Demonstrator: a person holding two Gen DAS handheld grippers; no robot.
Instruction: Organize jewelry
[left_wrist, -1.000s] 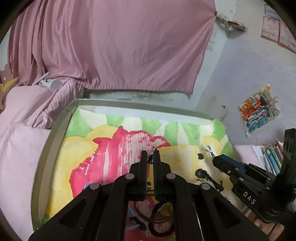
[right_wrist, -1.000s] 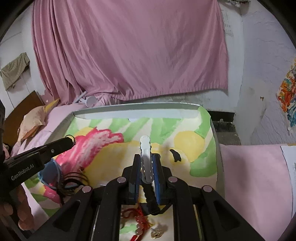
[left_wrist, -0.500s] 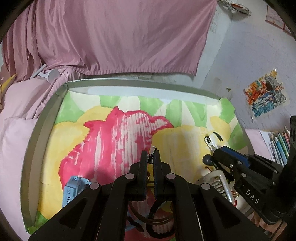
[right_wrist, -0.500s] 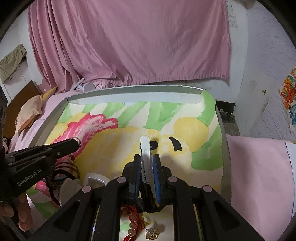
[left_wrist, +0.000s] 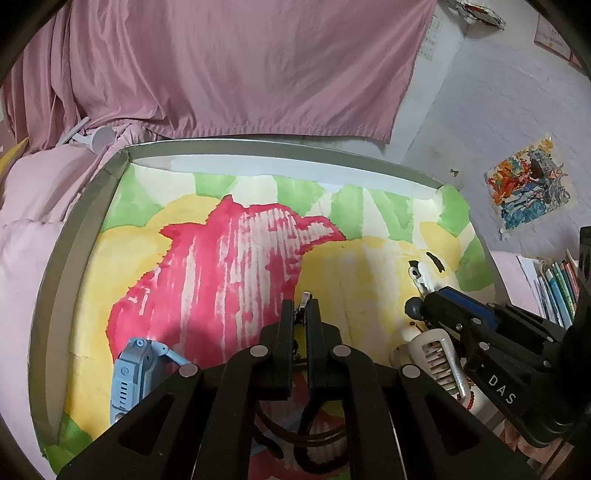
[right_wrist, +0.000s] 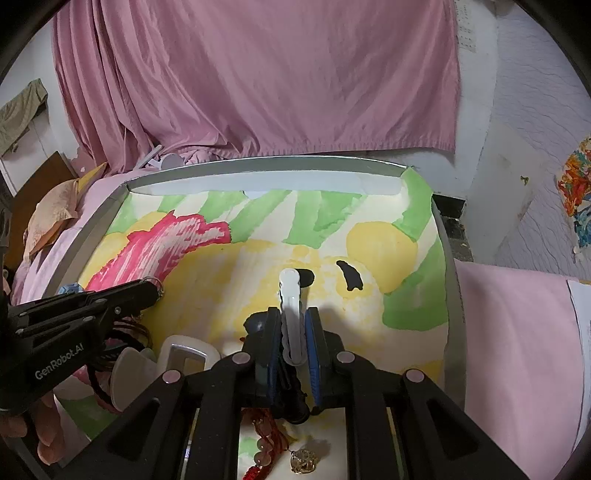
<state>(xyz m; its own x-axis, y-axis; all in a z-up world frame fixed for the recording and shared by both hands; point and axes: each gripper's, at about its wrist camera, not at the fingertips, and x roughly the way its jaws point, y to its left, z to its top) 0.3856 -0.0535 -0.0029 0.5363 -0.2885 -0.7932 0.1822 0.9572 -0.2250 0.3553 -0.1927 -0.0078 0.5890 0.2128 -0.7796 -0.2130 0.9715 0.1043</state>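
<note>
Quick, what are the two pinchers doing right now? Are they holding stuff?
Left gripper: closed on a small metal ring, with thin dark bangles hanging beneath.
Right gripper: closed on a white hair clip.

Ahead of me a pink sheet (left_wrist: 236, 70) hangs on the wall; a colourful picture (left_wrist: 530, 184) is stuck right, books (left_wrist: 557, 288) stand below it, and an olive cloth (right_wrist: 20, 114) hangs far left.

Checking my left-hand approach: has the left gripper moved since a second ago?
Yes. In the right wrist view the left gripper has swung right across the painted mat, its tip now over the yellow area.
</note>
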